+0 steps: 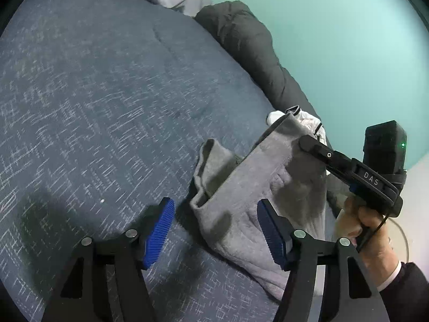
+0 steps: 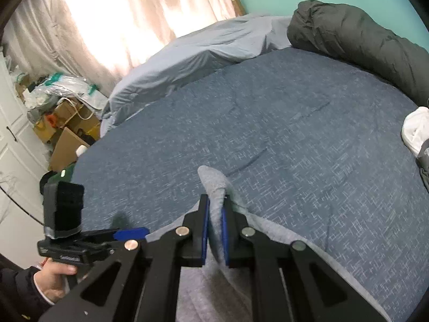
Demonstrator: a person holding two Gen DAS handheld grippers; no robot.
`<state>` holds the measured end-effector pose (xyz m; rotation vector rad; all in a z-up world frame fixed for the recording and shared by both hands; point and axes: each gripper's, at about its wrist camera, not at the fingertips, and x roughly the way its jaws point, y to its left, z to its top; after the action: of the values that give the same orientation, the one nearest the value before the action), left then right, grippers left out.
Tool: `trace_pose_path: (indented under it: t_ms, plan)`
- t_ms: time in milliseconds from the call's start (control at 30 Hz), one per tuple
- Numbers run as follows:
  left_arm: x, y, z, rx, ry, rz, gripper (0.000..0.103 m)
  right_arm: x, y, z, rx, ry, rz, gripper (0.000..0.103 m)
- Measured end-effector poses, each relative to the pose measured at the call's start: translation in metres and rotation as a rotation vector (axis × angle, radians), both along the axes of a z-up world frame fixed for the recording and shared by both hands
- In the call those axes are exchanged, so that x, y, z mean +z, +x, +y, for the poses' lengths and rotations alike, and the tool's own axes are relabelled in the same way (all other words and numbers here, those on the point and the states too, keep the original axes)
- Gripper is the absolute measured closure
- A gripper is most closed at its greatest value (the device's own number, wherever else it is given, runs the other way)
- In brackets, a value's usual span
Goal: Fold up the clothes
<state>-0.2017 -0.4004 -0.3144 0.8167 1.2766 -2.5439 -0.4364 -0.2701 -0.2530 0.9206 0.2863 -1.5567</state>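
A grey fleece garment (image 1: 241, 187) lies rumpled on the blue bed cover (image 1: 93, 94). My left gripper (image 1: 217, 228) stands open just above it; its blue pads (image 1: 161, 230) are well apart, with the cloth's folded edge between them and neither pad pressing. In the left wrist view, my right gripper (image 1: 305, 142) comes in from the right, its tip pinching the garment's far part. In the right wrist view, the right gripper (image 2: 214, 214) is shut on a fold of the grey garment (image 2: 214, 182), which sticks up past the pads. The left gripper (image 2: 131, 234) shows at lower left, held by a hand.
A white garment (image 2: 418, 131) lies at the bed's right side. A dark rolled duvet (image 2: 362, 40) runs along the teal wall. A pale sheet (image 2: 201, 51) is bunched at the far end. Cardboard boxes and bags (image 2: 61, 115) crowd the floor left of the bed.
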Motion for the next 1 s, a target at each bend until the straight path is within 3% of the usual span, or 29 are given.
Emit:
trace_pose_path:
  t_ms: [167,267,400,600,633,667,700,1000]
  plan:
    - [0.011,-0.013,0.008,-0.032,-0.113,0.011,0.037,-0.001,-0.001,0.008,-0.005,-0.012,-0.020,0.095]
    - [0.012,-0.018,0.008,-0.042,-0.135,0.017,0.041,0.001,0.000,0.009,-0.004,-0.006,-0.020,0.095]
    - [0.007,-0.024,0.009,-0.068,-0.130,0.012,0.072,0.001,-0.001,0.010,-0.012,0.000,-0.022,0.095]
    - [-0.002,-0.029,0.005,-0.098,-0.078,0.015,0.074,-0.002,-0.002,0.009,-0.012,0.006,-0.026,0.095]
    - [-0.001,-0.029,0.007,-0.110,-0.085,0.011,0.079,-0.002,-0.002,0.009,-0.013,0.008,-0.025,0.095]
    - [0.000,-0.030,0.008,-0.121,-0.091,0.006,0.095,-0.002,-0.003,0.009,-0.016,0.008,-0.025,0.095]
    - [0.001,-0.030,0.010,-0.131,-0.096,0.003,0.100,-0.003,-0.003,0.009,-0.020,0.012,-0.024,0.095]
    - [0.024,-0.014,0.018,-0.174,-0.068,0.055,0.101,-0.006,-0.012,0.002,-0.027,0.013,-0.064,0.095]
